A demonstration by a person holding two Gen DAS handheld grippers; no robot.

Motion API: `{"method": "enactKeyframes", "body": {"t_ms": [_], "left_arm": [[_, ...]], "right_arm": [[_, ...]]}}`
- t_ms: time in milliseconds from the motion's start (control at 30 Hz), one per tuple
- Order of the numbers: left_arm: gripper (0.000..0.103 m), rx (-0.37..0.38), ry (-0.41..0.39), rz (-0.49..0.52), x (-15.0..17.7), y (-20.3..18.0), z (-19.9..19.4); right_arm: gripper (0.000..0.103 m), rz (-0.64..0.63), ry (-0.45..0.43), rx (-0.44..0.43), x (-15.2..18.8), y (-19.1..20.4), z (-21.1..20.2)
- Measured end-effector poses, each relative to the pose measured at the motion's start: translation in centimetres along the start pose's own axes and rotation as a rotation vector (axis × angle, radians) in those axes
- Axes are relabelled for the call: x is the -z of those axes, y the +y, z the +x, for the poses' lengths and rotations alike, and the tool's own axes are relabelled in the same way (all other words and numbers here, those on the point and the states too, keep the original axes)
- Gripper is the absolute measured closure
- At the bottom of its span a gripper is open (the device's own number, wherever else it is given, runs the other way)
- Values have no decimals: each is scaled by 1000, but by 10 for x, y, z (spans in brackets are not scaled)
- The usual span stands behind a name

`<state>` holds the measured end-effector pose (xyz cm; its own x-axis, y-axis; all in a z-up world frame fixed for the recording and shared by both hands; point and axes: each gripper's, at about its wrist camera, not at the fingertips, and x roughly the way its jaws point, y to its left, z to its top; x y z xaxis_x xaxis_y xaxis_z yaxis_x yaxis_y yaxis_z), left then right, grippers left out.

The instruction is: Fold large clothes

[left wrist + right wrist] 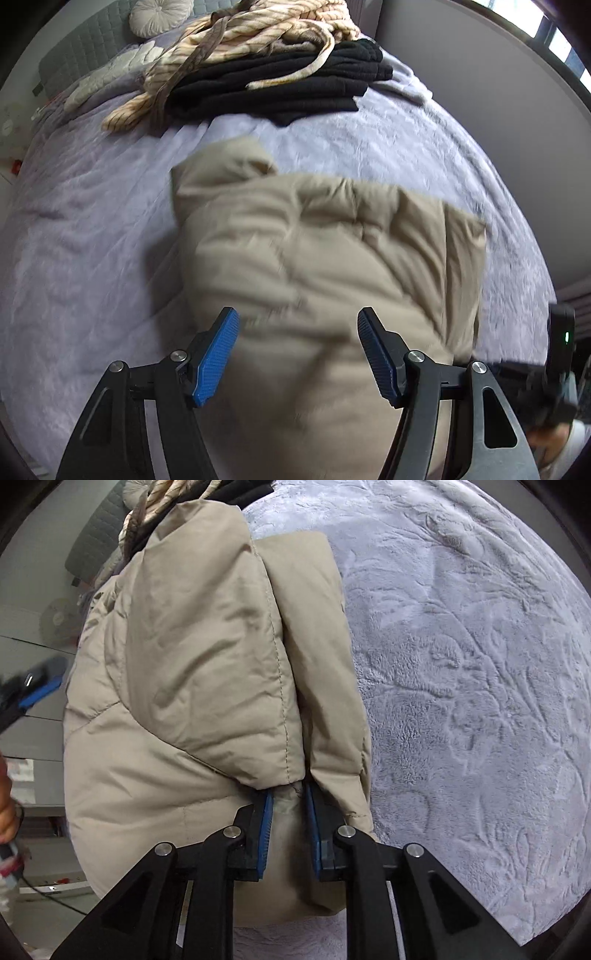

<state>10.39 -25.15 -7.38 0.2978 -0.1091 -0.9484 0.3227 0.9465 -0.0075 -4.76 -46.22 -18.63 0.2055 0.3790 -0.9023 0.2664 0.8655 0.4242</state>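
Lavender plush bedcover [92, 236] carries your puffy beige quilted jacket [325, 258], bunched into a thick, creased bundle mid-bed. Your right gripper [288, 805] has its jaws clamped on a seam fold of the jacket [184, 664]; your left gripper [297, 332] hangs over it with jaws spread wide, holding nothing. Only the left view shows the folded black garments [280, 92] and the cream striped fabric [240, 33] heaped near the headboard.

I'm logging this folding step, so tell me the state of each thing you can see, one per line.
Left gripper: open, over the jacket.
Right gripper: shut on the jacket.
Beige puffer jacket: bunched up, partly folded, on the bed.
Black clothes: folded in a stack.
Striped cream garment: crumpled, unfolded, partly over the stack.
Grey bedspread: spread, wrinkled.
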Motion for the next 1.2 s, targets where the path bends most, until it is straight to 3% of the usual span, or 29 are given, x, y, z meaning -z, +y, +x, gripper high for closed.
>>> {"method": "enactKeyframes", "body": {"t_ms": [267, 633, 667, 700, 733, 867, 1033, 1200], "left_arm": [[35, -24, 48, -91, 48, 12, -19], [34, -20, 70, -152, 68, 21, -25], [15, -20, 70, -153, 69, 21, -25], [5, -26, 62, -157, 70, 22, -27], [0, -35, 45, -160, 70, 22, -29], [0, -35, 40, -164, 70, 22, -30], [0, -36, 55, -168, 70, 22, -24], [0, -31, 70, -179, 72, 22, -18]], "right_arm": [[85, -6, 10, 25, -17, 7, 5], [79, -22, 18, 36, -30, 18, -9], [79, -20, 18, 36, -31, 17, -9], [79, -20, 17, 35, -31, 17, -9], [79, -20, 17, 36, -30, 18, -9], [75, -21, 18, 33, -33, 19, -13], [61, -32, 11, 19, -36, 23, -26], [31, -72, -16, -10, -39, 28, -45]]}}
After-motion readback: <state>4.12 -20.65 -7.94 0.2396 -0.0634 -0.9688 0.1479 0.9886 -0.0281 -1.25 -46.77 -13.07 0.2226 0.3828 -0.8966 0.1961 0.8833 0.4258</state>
